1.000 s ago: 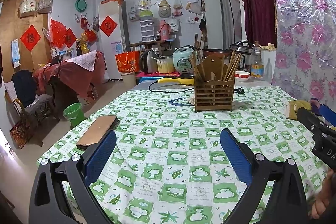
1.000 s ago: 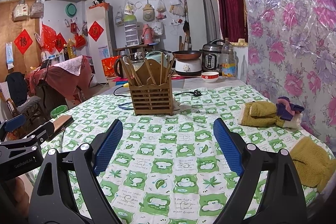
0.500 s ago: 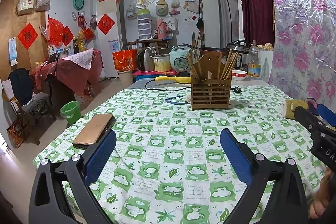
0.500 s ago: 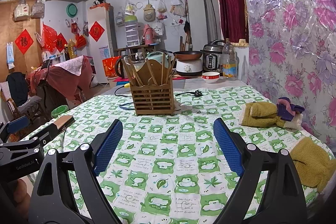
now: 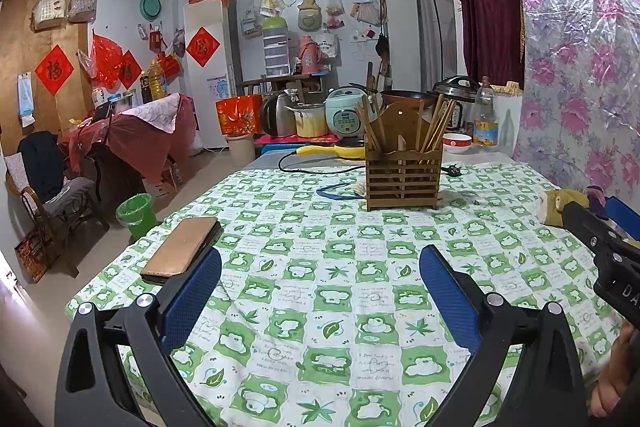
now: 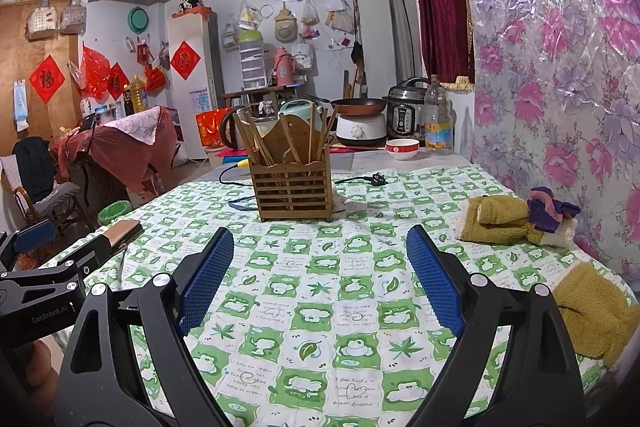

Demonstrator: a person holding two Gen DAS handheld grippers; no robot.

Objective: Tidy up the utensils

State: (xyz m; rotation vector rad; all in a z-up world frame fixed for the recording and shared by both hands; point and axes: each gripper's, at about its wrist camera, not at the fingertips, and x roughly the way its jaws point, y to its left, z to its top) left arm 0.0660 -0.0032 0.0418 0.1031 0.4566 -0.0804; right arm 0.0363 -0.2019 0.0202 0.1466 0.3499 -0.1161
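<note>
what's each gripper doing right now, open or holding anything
left gripper: open, nothing between its fingers
right gripper: open, nothing between its fingers

Both cameras ride low over the near edge of the table [image 5: 320,307], looking across the green-checked cloth and tilted a little downward. The left wrist view sits further left: the brown phone [image 5: 180,247] is close under it, the wooden chopstick holder [image 5: 402,183] ahead and slightly right. The right wrist view has that chopstick holder [image 6: 294,187] left of centre and the yellow towels [image 6: 496,219] near the floral wall. Both share the holder, the cloth and the far kitchen shelf, probably from nearly the same height.
</note>
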